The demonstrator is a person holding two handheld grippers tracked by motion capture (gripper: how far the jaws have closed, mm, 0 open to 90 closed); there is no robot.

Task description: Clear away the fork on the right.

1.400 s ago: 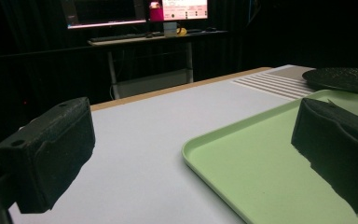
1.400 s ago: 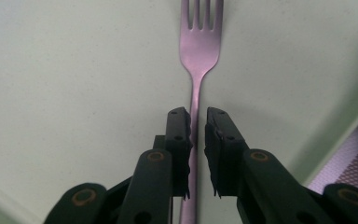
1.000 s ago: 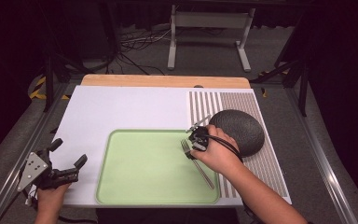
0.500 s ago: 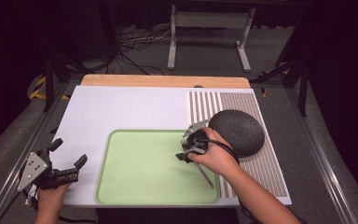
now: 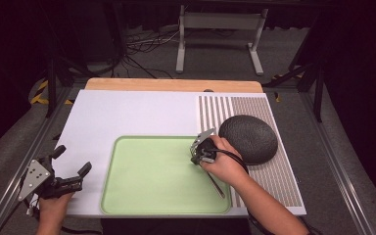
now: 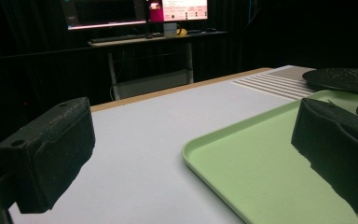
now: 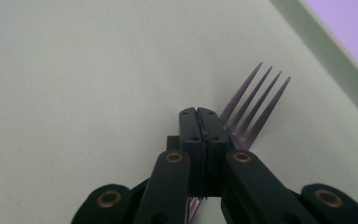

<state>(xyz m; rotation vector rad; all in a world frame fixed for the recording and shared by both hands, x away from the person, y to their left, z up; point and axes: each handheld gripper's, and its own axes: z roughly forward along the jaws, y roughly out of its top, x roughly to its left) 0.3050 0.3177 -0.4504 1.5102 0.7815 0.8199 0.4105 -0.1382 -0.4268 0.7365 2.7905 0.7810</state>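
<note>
Shifted left and a little toward the near edge since a second ago: right claw [image 5: 197,155], now low over the green tray [image 5: 147,191], off the dark round mat [image 5: 248,138] and beside it; jaws just been closing, now pressed together, pads face to face in the right gripper view [image 7: 203,133]; fork [image 7: 254,100] lying flat on the tray floor right at the closed tips, tines fanning out past them toward the tray rim, handle running back underneath; cannot tell whether any metal is caught between the pads; seen from above, fork handle [image 5: 215,184] angled toward the tray's near right corner, partly under the right hand [image 5: 223,164].

Unmoved: left claw [image 5: 71,168], held by the left hand [image 5: 51,200] at the near left corner of the white counter [image 5: 127,115], just left of the tray; jaws spread wide, nothing between them; in the left gripper view, the two black pads [image 6: 49,151] far apart, with bare counter and the tray's rim between.
</note>
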